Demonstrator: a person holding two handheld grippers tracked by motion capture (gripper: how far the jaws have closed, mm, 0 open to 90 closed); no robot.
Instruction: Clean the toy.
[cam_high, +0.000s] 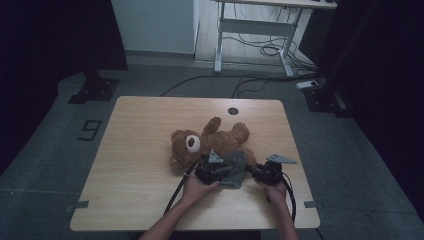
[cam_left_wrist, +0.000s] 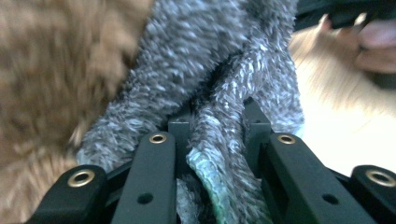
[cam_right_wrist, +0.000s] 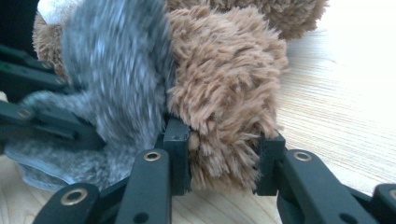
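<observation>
Grey fuzzy cloth (cam_left_wrist: 219, 70) is sitting pinched between the jaws of the left hand-held gripper (cam_left_wrist: 212, 135), a fold of it running down between the two black jaws, so that gripper is clamping on the cloth. In the high view the cloth (cam_high: 234, 169) is lying over the lower part of the brown teddy bear (cam_high: 207, 142), just beside the left hand-held gripper (cam_high: 211, 171) and between the two hands. The right hand-held gripper (cam_right_wrist: 224, 144) is closing on a brown plush limb of the bear (cam_right_wrist: 229, 93), its jaws pressing into the fur on both sides; the cloth (cam_right_wrist: 112, 79) is touching that limb on its left in the right gripper view. In the high view the right hand-held gripper (cam_high: 263, 174) is sitting close to the near right part of the desk (cam_high: 140, 150). The bear is lying near the desk's middle, slightly right, with bare wood lying open to the left and towards the far edge, and a narrower strip showing on the right
</observation>
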